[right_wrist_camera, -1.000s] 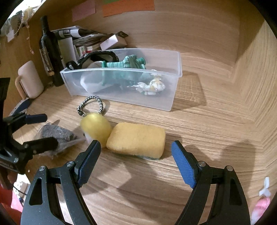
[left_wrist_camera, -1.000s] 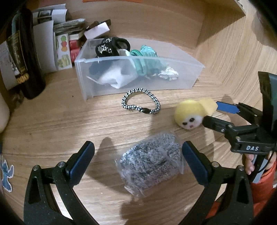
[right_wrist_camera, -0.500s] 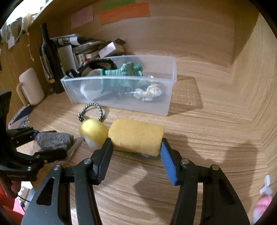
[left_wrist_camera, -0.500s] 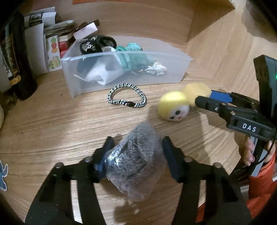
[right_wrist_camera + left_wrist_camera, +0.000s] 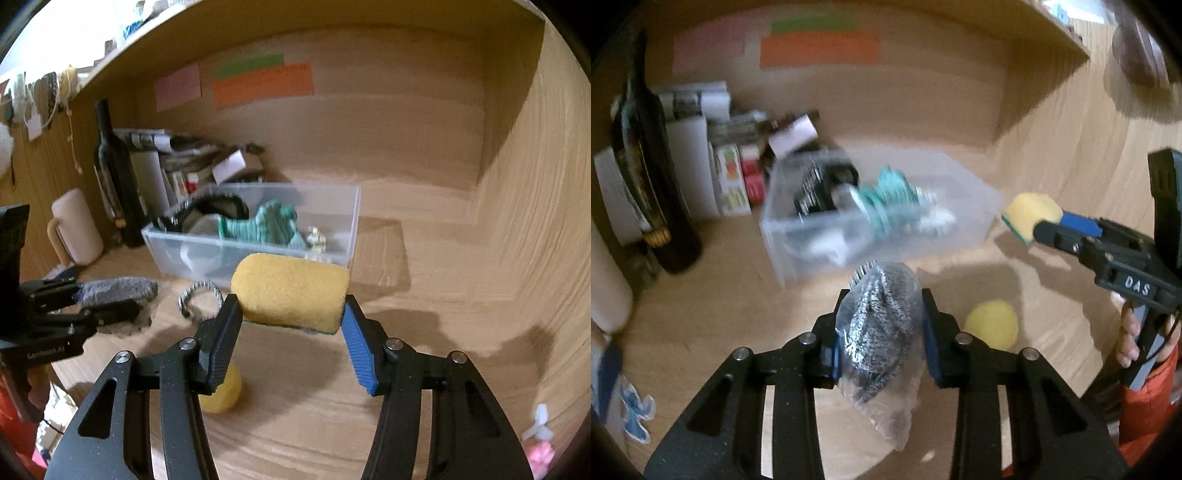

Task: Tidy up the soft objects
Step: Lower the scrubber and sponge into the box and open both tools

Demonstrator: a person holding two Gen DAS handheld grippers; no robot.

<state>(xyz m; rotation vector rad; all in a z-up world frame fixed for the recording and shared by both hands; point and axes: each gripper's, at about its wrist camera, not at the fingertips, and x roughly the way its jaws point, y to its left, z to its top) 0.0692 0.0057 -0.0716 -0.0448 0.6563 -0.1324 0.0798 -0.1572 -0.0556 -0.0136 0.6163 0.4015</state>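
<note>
My left gripper [image 5: 881, 332] is shut on a grey knitted bundle in a clear bag [image 5: 879, 328] and holds it above the wooden desk; it also shows in the right wrist view [image 5: 114, 291]. My right gripper [image 5: 291, 321] is shut on a yellow sponge [image 5: 290, 291], lifted off the desk; the sponge also shows in the left wrist view [image 5: 1030, 218]. A clear plastic bin [image 5: 255, 251] with teal, black and white soft items stands behind both. A yellow plush ball [image 5: 991, 325] lies on the desk below my grippers. A black-and-white braided band [image 5: 195, 299] lies in front of the bin.
A dark bottle [image 5: 114, 177], stacked papers and boxes [image 5: 177, 158] and a cream mug [image 5: 74, 229] stand at the back left. Wooden walls close the back and right side. Coloured sticky notes [image 5: 262, 83] hang on the back wall.
Both grippers have risen off the desk with their loads and moved toward the bin. The plush ball and the band stay on the desk.
</note>
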